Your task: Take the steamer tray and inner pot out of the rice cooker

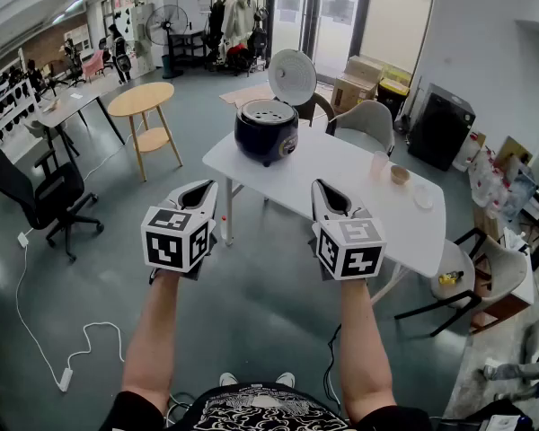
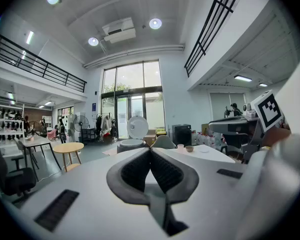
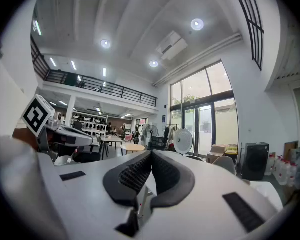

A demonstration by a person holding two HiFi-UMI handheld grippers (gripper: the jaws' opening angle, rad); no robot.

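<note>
A dark rice cooker stands at the far left end of the white table, its white lid raised. A pale perforated steamer tray sits in its top; the inner pot is hidden below. My left gripper and right gripper hover side by side above the floor, short of the table's near edge and well away from the cooker. Both are shut with nothing between the pads. The left gripper view has its jaws closed below the distant cooker. In the right gripper view the jaws are closed too.
On the table's right part stand a clear cup, a small bowl and a saucer. Beige chairs stand behind the table. A round wooden table and a black office chair are at left. A cable lies on the floor.
</note>
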